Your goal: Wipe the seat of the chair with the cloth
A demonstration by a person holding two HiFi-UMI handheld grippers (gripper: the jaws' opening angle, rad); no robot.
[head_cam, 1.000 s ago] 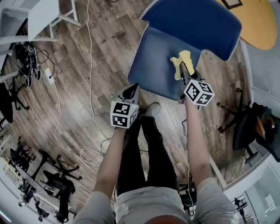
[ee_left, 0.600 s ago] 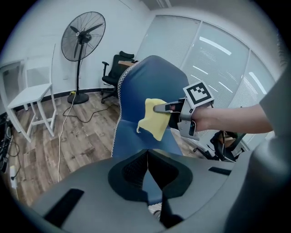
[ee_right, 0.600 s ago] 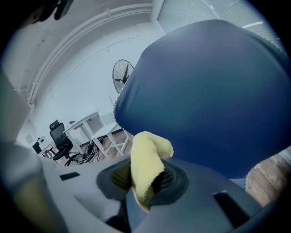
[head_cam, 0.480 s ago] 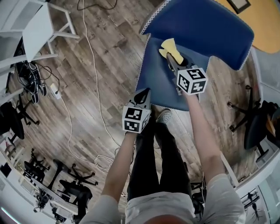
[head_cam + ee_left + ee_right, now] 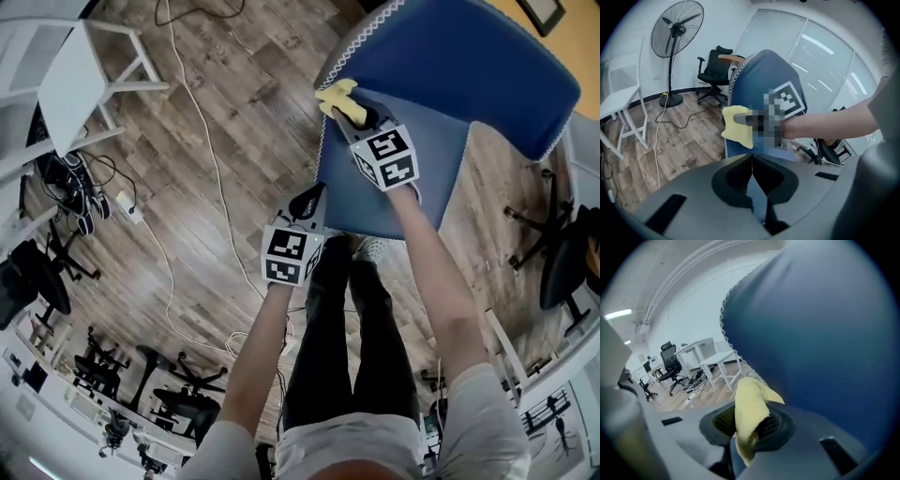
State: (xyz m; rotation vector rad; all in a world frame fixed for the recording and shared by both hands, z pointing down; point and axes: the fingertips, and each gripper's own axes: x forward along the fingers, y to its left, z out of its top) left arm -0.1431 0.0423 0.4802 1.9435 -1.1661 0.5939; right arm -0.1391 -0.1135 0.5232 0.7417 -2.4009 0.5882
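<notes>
A blue padded chair stands in front of me, its seat (image 5: 422, 178) below the backrest (image 5: 469, 56). The yellow cloth (image 5: 338, 100) lies pressed on the seat's far left corner, by the scalloped edge. My right gripper (image 5: 345, 116) is shut on it; in the right gripper view the cloth (image 5: 749, 411) bunches between the jaws, with the blue backrest (image 5: 825, 333) close ahead. My left gripper (image 5: 313, 195) hovers shut and empty off the seat's near left edge. From the left gripper view (image 5: 752, 160) the cloth (image 5: 736, 125) and chair (image 5: 764, 75) show ahead.
Wood floor with a white cable (image 5: 192, 131) runs to the left. A white table (image 5: 70, 66) stands at the far left, black office chairs (image 5: 553, 262) at the right. My shoe (image 5: 372, 249) is under the seat's front. A standing fan (image 5: 677, 28) and a black chair (image 5: 712, 75) lie beyond.
My right gripper has dragged the cloth leftward across the seat, from near its middle to the far left corner. The left gripper has stayed by the seat's near edge.
</notes>
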